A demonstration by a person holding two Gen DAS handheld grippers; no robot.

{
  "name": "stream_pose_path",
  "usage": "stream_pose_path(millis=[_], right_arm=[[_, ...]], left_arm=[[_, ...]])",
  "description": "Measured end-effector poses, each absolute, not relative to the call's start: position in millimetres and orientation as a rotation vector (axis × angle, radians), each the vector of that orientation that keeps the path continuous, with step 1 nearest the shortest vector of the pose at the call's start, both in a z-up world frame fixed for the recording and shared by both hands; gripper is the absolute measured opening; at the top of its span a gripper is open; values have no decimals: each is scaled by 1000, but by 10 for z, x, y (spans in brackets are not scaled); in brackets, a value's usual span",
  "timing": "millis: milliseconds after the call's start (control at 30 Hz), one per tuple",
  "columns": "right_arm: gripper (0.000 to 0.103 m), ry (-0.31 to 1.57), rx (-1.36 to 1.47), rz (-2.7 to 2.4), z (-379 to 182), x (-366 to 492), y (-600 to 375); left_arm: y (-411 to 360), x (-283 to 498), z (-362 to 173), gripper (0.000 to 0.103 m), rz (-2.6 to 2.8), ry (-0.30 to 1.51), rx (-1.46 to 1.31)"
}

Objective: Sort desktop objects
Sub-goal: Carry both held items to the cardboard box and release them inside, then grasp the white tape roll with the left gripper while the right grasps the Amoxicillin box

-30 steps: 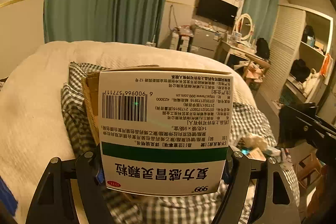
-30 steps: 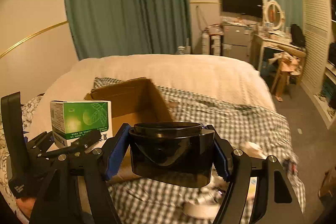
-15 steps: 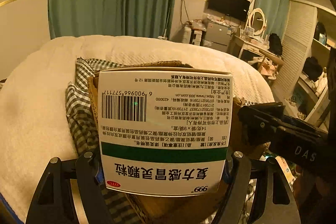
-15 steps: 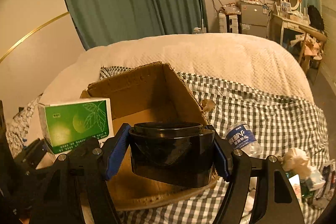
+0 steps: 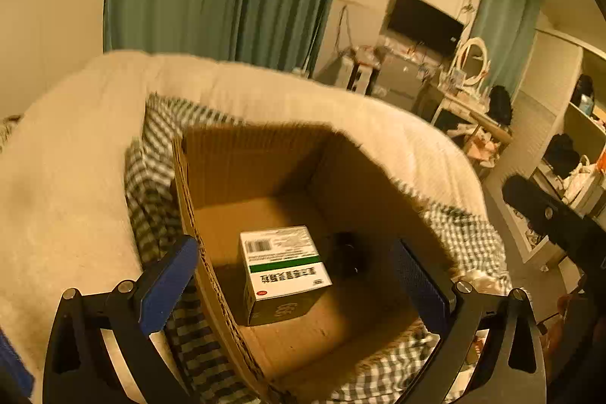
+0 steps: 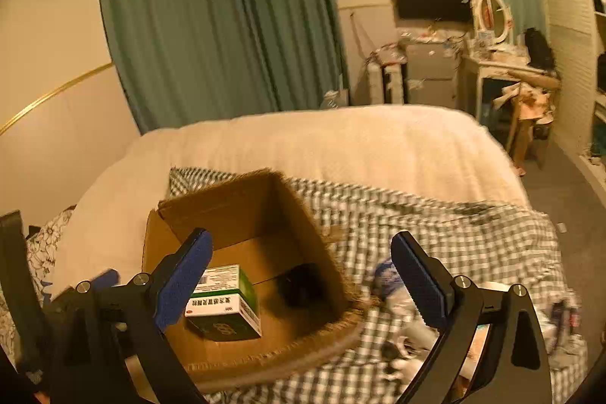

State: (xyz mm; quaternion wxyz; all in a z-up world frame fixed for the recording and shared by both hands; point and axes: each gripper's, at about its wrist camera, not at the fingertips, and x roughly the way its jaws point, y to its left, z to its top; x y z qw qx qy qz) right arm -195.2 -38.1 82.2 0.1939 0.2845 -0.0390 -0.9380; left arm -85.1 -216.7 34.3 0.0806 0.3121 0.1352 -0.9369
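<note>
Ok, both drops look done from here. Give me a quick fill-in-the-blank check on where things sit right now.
1. The medicine box lies inside the ____ box.
2. The black container lies to the ____ of the medicine box in both views.
3. The jaws of the left hand-held gripper are ____.
4. The right hand-held gripper holds ____.

Missing words: cardboard; right; open; nothing

Left gripper point(image 5: 295, 275): black curved frame arms, silver screws at the joints, flat fingers point(image 5: 166, 281) faced with blue textured pads. Right gripper point(image 6: 301, 281): same build, black frame, silver screws, blue ribbed fingers point(image 6: 418, 284).
</note>
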Motion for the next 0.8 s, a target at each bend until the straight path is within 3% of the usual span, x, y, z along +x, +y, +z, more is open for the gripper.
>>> stream_pose_path(millis=[367, 667, 800], right_arm=[[96, -159, 781, -2817, 1128, -1024, 806], [96, -228, 878, -2915, 813, -559, 1571], [96, -265, 924, -2896, 542, -550, 1744]], left_arm=[[-1333, -216, 835, 103, -2965, 322, 855], [-488, -208, 148, 103, -2990, 370, 1244], [-319, -152, -163, 103, -2920, 440, 1267]])
